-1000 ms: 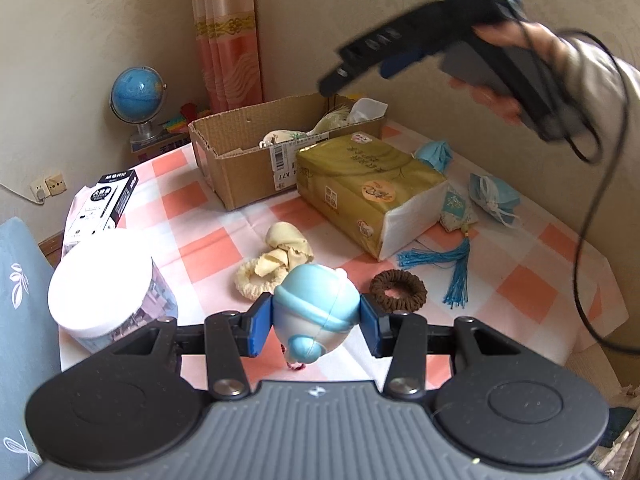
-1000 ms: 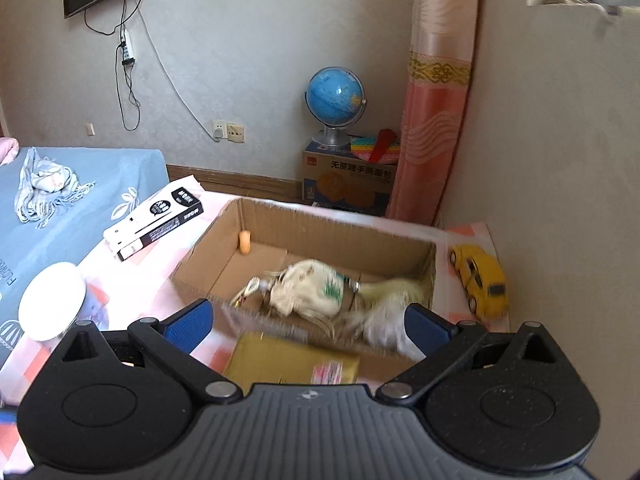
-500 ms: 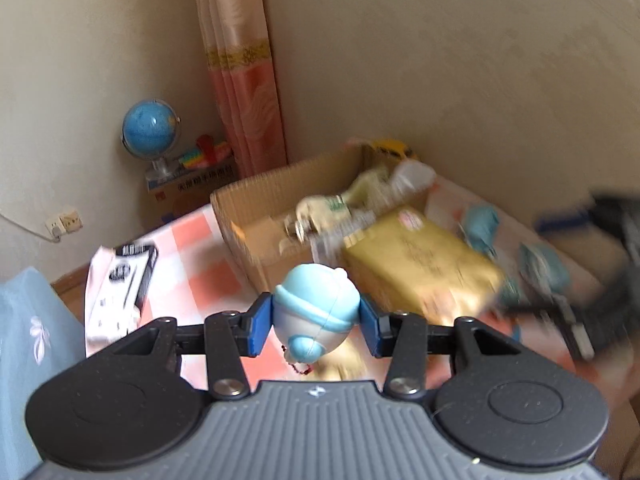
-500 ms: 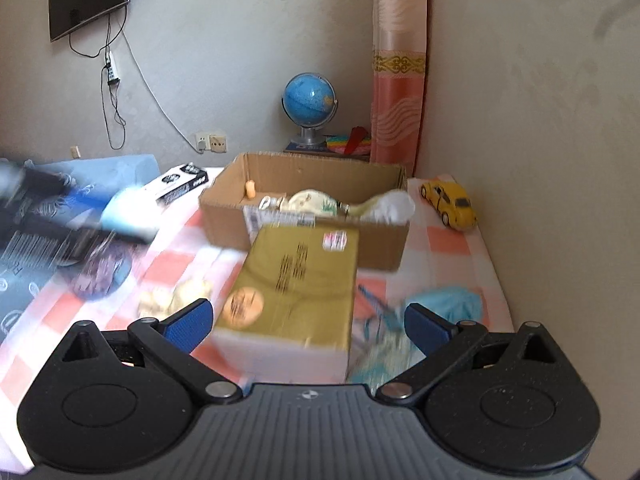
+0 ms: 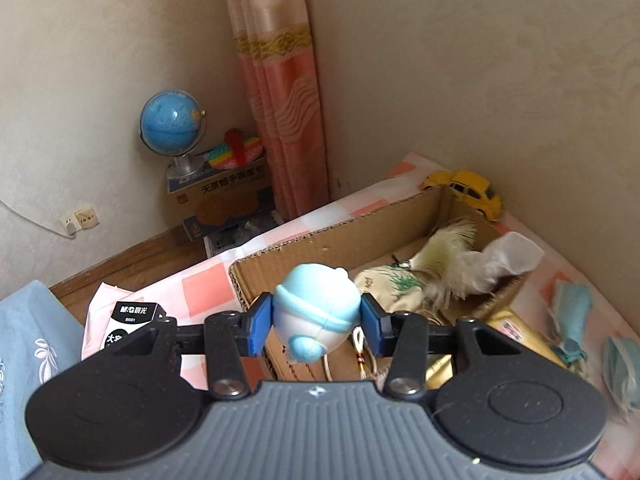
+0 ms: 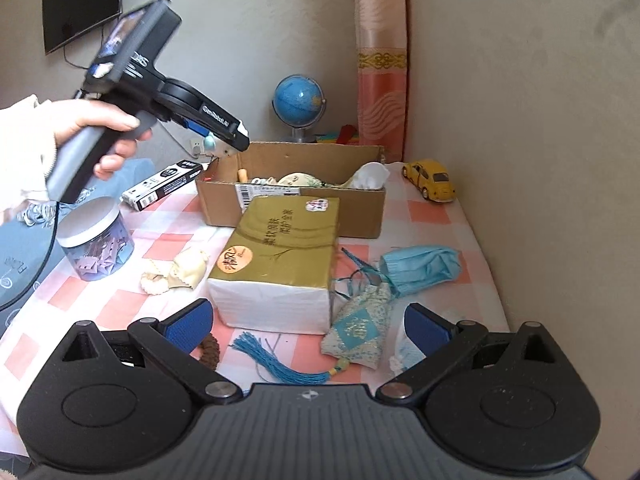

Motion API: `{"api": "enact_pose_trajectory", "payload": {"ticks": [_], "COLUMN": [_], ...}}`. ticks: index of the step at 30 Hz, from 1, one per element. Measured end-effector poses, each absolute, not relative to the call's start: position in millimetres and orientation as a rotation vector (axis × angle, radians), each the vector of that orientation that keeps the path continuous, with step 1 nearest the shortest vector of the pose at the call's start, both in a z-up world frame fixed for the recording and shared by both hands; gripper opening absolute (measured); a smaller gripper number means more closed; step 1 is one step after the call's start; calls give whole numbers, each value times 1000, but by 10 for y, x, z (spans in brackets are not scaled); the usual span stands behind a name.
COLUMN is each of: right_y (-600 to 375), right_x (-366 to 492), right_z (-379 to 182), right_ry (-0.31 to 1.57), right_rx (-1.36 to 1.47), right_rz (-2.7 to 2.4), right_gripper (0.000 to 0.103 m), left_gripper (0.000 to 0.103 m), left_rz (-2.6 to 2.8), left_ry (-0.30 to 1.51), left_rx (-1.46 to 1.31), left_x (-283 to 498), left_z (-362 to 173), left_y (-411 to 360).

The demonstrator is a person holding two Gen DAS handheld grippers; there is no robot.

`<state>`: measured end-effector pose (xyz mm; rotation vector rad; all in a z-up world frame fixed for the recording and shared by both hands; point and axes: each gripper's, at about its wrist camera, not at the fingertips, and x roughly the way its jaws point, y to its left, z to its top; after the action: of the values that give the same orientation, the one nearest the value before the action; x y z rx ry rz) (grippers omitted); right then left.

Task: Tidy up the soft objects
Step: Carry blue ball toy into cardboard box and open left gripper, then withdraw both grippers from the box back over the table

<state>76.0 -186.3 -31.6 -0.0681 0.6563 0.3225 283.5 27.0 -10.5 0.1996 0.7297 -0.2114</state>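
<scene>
— Why is the left gripper (image 5: 316, 322) hanging over the cardboard box (image 5: 340, 236) like that?

— It has the round blue soft toy (image 5: 316, 312) between its jaws, over the box's near left corner; the box already holds a cloth pouch (image 5: 384, 286), a feathery thing and some crumpled white stuff, so I reckon that is where the soft things go; the jaws are just opening, though the pads look to be touching the toy's sides.

— And the right gripper (image 6: 308, 322)?

— Its jaws stand wide apart with nothing in them, low over the near end of the tabletop (image 6: 452, 216); the embroidered sachet (image 6: 358, 330) and its blue tassel (image 6: 280, 362) lie right in front, the blue face mask (image 6: 422, 266) a little farther right; I would guess one of those is next.

— The gold tissue pack (image 6: 280, 256)?

— Sits against the box's near wall; too bulky for one pinch, perhaps.
</scene>
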Motion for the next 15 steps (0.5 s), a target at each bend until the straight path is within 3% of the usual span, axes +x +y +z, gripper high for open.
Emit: {"api": "enact_pose_trajectory", "payload": {"ticks": [4, 7, 15], "right_y": [-1920, -1934, -1954], "right_x": [756, 772, 703], "right_z": [-316, -325, -350], "right_ry": [653, 656, 663], "right_rx": [-57, -51, -46], "right_rz": [319, 313, 310], "right_gripper": [103, 103, 103], "left_gripper": [77, 86, 95], "left_rz": [-204, -193, -226], "left_ry": [731, 712, 672], "left_rx": [181, 184, 180], "left_x": [2812, 2707, 2239], "left_z": [-133, -110, -20], "left_y": [298, 314, 330]}}
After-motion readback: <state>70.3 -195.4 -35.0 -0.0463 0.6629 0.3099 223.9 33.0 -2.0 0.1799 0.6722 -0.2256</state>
